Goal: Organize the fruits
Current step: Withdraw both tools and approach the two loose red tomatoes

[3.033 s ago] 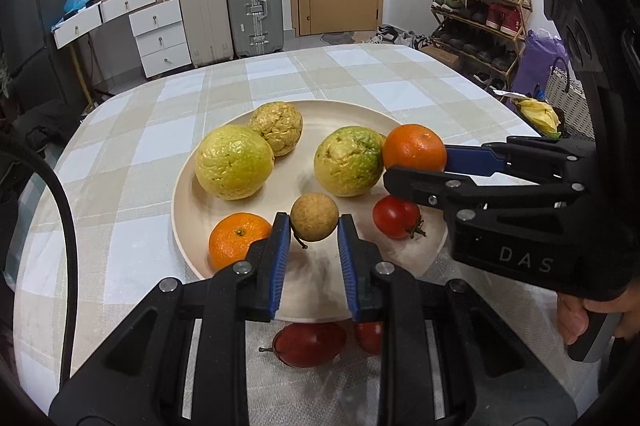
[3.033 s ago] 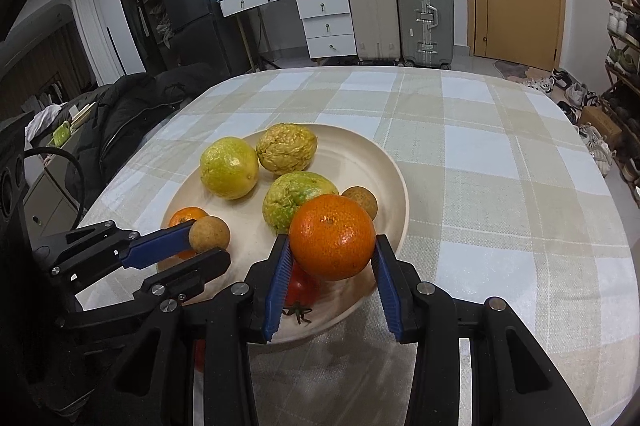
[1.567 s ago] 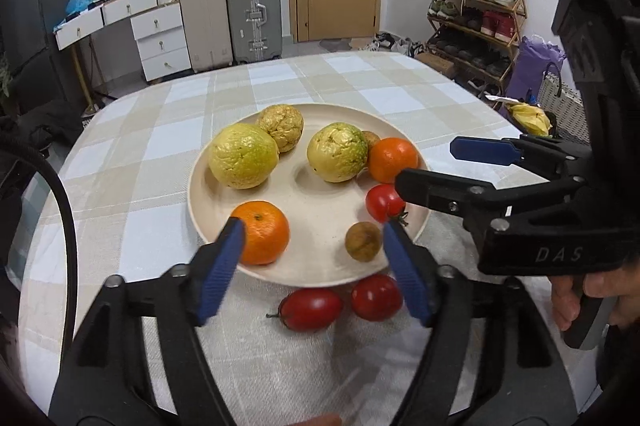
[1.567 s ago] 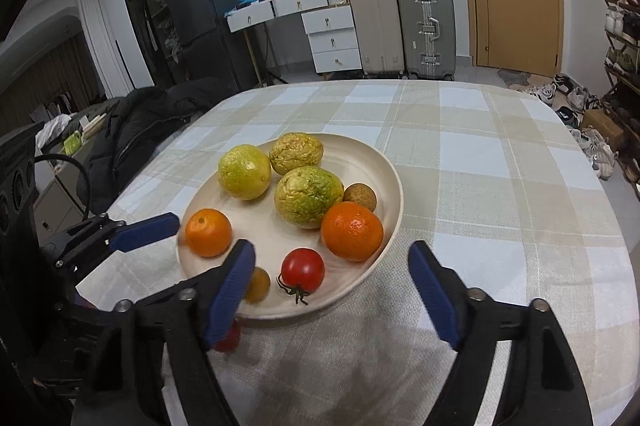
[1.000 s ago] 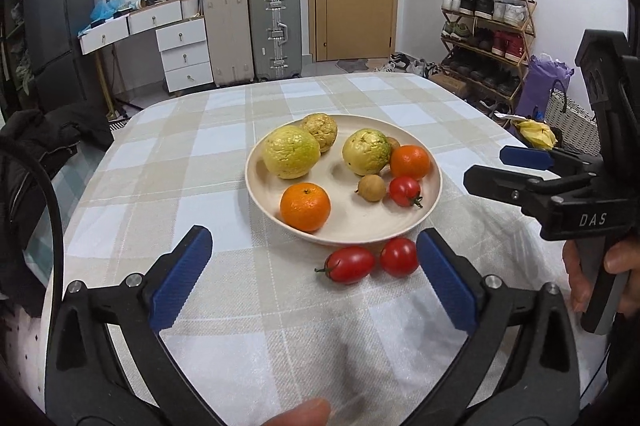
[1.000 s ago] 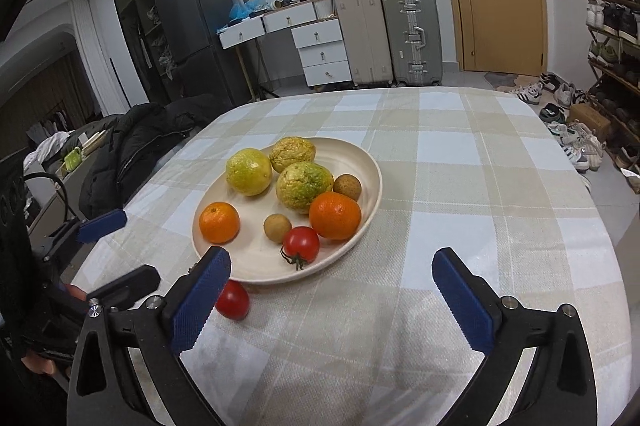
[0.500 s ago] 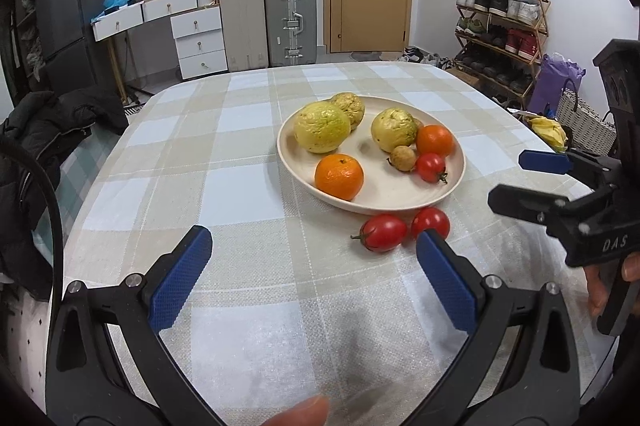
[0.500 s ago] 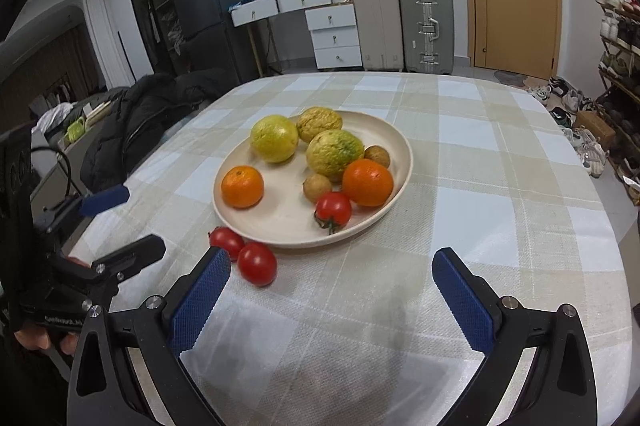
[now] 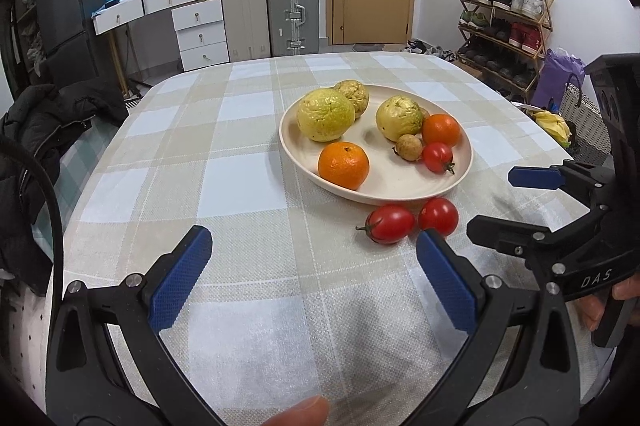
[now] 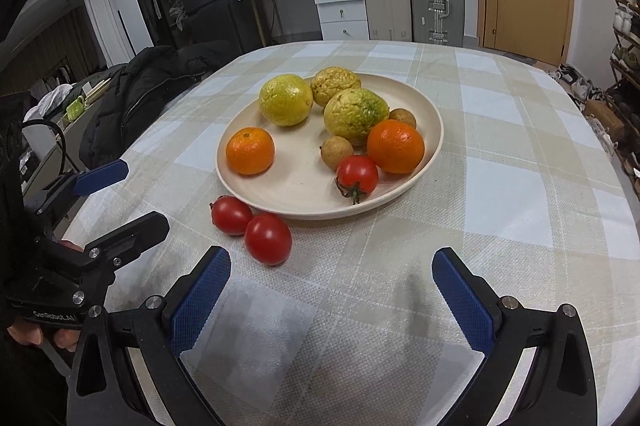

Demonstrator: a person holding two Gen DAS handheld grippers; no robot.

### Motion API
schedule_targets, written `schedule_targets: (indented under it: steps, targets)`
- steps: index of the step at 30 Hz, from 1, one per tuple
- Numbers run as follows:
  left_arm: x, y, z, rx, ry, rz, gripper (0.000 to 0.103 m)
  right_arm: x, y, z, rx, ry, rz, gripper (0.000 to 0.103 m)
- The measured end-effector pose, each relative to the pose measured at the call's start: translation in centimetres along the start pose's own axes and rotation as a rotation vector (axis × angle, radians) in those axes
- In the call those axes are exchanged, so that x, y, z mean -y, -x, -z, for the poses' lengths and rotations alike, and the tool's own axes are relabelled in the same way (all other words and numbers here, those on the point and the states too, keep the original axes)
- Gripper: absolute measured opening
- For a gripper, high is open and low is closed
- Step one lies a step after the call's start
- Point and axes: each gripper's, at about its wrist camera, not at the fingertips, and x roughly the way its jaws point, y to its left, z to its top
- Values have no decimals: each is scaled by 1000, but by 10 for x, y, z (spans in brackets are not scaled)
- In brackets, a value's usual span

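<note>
Two round red tomatoes (image 10: 251, 226) lie touching on the checked tabletop (image 10: 500, 193) beside the cream plate (image 10: 434, 117); either wide-open claw, left (image 9: 314, 276) or right (image 10: 332, 300), should straddle one without nudging its neighbour.

Left tongs (image 9: 314, 274) gaping wide; right tongs (image 10: 332, 290) likewise, both empty.

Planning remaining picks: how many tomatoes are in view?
3: one on the plate near the front rim, and two on the tablecloth just before it. Others could be hidden.

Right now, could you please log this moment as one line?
left claw: open | right claw: open | plate: fruit | two tomatoes: on cloth
</note>
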Motion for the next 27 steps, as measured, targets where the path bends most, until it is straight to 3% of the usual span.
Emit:
schedule_targets:
  steps: [14,18,27]
  targets:
    - [-5,-9,0,-30,24,11,102,-14,-23,-4,-82,26,-7,99]
    - [-5,-10,0,-39,27,9,102,-20,-28,-6,-95,50,-6,85]
    - [-10,-14,0,-54,53,13,102,-35,-33,-7,-99,132,31,66]
